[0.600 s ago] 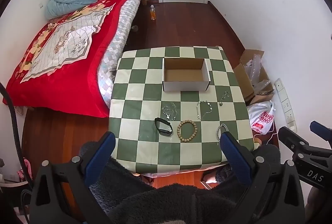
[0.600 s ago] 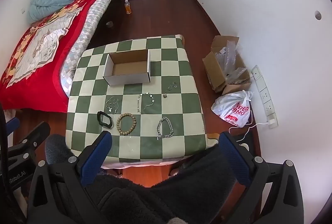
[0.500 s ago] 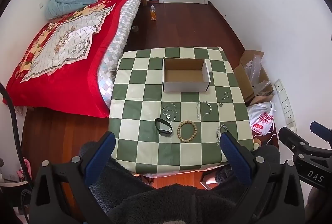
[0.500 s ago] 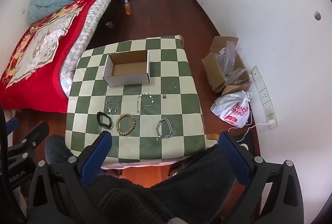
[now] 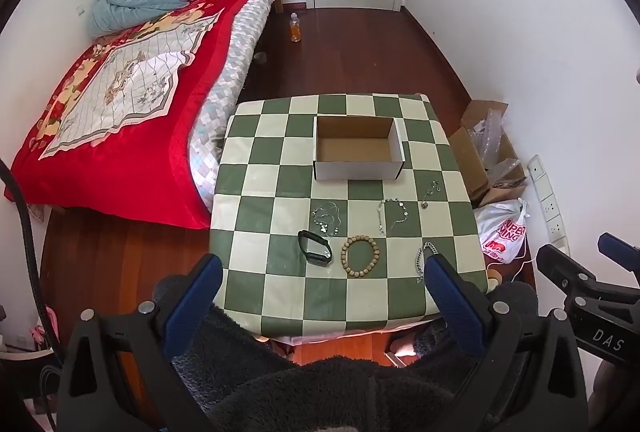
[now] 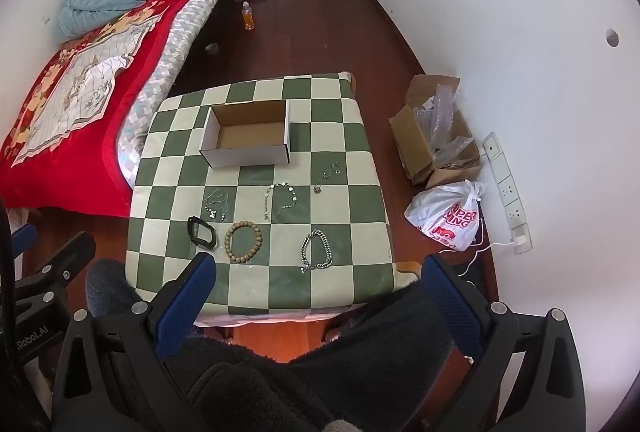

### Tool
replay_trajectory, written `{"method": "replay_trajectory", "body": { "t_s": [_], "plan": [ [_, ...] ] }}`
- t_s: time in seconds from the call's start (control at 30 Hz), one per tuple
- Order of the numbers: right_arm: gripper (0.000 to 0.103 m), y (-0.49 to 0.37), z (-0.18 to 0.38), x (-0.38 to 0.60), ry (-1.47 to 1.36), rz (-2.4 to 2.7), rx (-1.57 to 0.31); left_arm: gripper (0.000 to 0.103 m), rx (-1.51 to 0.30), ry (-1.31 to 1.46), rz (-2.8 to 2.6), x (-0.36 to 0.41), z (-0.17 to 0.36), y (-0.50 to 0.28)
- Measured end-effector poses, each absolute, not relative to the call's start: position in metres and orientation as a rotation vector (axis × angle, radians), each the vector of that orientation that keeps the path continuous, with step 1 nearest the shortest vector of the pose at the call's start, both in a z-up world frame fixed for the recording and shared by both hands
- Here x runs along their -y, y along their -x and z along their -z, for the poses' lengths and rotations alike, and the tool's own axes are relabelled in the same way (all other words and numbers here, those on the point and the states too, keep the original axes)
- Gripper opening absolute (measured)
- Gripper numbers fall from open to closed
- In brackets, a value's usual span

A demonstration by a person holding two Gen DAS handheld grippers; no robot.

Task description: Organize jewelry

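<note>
An open, empty cardboard box [image 5: 357, 148] [image 6: 248, 138] stands at the back of a green-and-cream checkered table [image 5: 256, 200] [image 6: 344, 136]. In front of it lie a thin pendant chain [image 5: 327, 218], a beaded silver bracelet [image 5: 393, 213], a small chain with a charm [image 5: 430, 193], a black band [image 5: 315, 252], a wooden bead bracelet [image 5: 359, 261] and a heavy silver chain bracelet [image 6: 317, 250]. My left gripper [image 5: 320, 286] and right gripper [image 6: 318, 286] are both open and empty, held high above the near table edge.
A bed with a red cover [image 5: 120, 100] stands left of the table. A brown box of plastic wrap [image 6: 436, 128], a white shopping bag [image 6: 448, 220] and a power strip [image 6: 506, 188] lie on the floor to the right. A bottle [image 5: 295, 28] stands near the door.
Both views have shifted very slightly; nothing on the table has moved and both grippers stay open.
</note>
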State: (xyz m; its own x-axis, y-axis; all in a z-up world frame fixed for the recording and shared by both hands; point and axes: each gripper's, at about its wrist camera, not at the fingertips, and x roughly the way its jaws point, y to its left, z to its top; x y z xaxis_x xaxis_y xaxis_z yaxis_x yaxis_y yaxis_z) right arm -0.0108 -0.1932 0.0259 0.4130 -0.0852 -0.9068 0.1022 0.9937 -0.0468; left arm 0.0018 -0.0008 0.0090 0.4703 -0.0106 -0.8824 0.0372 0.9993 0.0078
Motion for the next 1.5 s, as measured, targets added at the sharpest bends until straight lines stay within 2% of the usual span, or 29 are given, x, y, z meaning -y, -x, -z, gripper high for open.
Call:
{"method": "replay_trajectory", "body": {
  "t_s": [1.5],
  "plan": [
    [0.103,0.0124,-0.032,0.1911,0.001,0.127,-1.118,0.103,-1.067,-0.025,0.031,0.0009,-0.014,-0.0005]
  ]
}}
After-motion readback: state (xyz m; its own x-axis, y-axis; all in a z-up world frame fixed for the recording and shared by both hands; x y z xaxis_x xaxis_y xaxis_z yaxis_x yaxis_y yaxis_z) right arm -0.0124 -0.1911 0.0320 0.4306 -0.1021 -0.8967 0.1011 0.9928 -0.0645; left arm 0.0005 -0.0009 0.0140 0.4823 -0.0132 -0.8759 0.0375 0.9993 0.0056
